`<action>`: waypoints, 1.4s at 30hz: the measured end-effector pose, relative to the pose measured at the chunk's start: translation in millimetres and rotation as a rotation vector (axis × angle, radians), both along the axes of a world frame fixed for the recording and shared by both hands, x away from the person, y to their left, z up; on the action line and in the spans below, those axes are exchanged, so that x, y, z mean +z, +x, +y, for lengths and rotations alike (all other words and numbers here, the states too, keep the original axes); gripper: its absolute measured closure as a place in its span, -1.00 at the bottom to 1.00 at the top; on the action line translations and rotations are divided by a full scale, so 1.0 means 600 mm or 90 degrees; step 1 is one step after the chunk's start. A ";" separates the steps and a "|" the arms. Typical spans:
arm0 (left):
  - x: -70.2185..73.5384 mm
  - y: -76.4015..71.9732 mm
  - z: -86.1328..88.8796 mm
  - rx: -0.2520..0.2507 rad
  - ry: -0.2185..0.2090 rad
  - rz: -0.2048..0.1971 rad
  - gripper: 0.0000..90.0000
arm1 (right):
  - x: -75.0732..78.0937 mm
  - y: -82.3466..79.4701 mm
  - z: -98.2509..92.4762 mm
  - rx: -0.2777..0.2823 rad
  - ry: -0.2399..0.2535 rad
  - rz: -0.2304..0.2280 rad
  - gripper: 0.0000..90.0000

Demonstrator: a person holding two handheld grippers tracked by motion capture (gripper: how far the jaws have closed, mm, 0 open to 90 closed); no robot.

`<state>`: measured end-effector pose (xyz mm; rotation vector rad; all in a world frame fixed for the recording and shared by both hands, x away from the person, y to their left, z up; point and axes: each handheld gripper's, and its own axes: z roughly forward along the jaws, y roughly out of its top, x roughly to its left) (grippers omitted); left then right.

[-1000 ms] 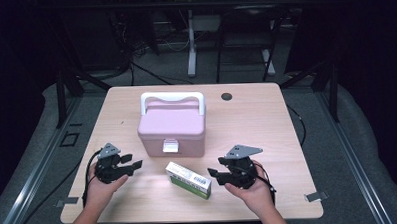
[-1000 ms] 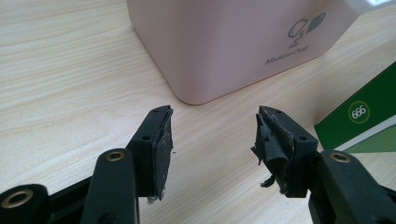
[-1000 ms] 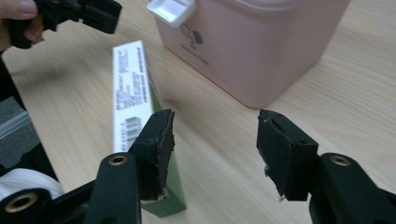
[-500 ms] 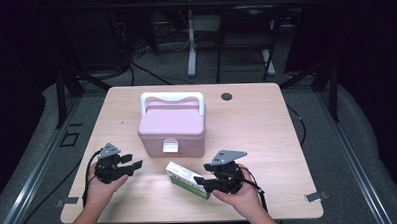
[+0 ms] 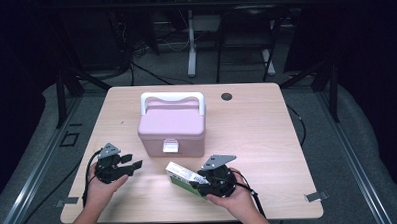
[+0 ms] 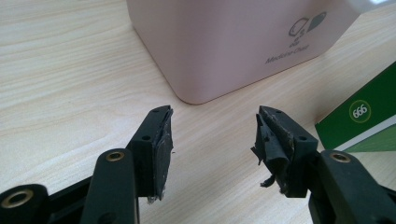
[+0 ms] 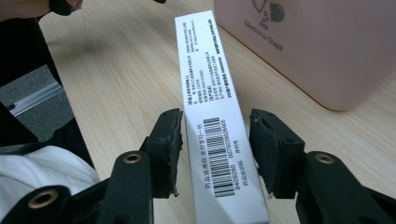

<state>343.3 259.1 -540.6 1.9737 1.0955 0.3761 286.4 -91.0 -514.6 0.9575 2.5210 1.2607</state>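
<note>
A green-and-white medicine carton (image 5: 181, 176) lies flat on the near part of the light wooden table (image 5: 267, 129), just in front of the pink medicine chest (image 5: 172, 124) and slightly to its right, its long axis running diagonally toward the person. In the right gripper view the carton's (image 7: 219, 135) white face with small print and a barcode runs up between the two black jaws; the right gripper (image 7: 215, 140) straddles its near end, its jaws have just been closing around it, the left pad sits at the carton's edge while a sliver of gap shows on the other side, so the carton is bracketed and not visibly clamped. From above, the right gripper (image 5: 205, 184) is seen low over the carton's near end, carried by the person's right hand (image 5: 234, 198). The left gripper (image 5: 131, 164), held in the left hand (image 5: 101, 188), rests low over the table to the left of the chest, apart from the carton; in the left gripper view its jaws stand wide with bare tabletop between them (image 6: 212, 140), the chest's rounded corner (image 6: 224, 46) ahead and a green corner of the carton (image 6: 369, 116) at the right edge. The chest has a white handle (image 5: 172, 99) and a white front latch (image 5: 170, 145), which is shut. A small dark round grommet (image 5: 227, 96) sits in the table's far side.
</note>
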 end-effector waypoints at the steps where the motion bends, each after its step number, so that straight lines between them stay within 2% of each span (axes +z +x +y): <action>1: 0.000 0.000 0.000 0.000 0.000 0.000 0.02 | 0.000 0.000 0.000 0.000 0.000 0.000 0.20; 8: 0.000 0.000 -0.001 0.001 -0.001 0.001 0.02 | -0.002 0.003 0.004 0.006 -0.003 -0.003 0.29; 12: -0.001 0.000 0.000 0.003 0.000 0.001 0.02 | 0.001 0.000 0.003 0.006 -0.004 -0.020 0.37; 18: 0.001 0.000 0.002 0.002 0.000 0.005 0.02 | 0.003 0.004 -0.010 0.005 -0.003 -0.009 0.37; 21: 0.000 0.000 0.002 0.006 -0.003 0.003 0.02 | 0.004 0.006 -0.016 0.007 -0.006 -0.013 0.37; 32: 0.000 0.001 0.003 0.006 -0.003 0.004 0.02 | 0.008 0.017 -0.069 -0.051 -0.002 -0.017 0.38; 37: 0.000 0.000 0.002 0.006 -0.003 0.004 0.02 | 0.010 0.025 -0.114 -0.104 0.003 -0.021 0.38; 42: 0.000 0.001 0.002 0.006 -0.002 0.004 0.02 | 0.009 0.033 -0.144 -0.135 0.004 -0.024 0.38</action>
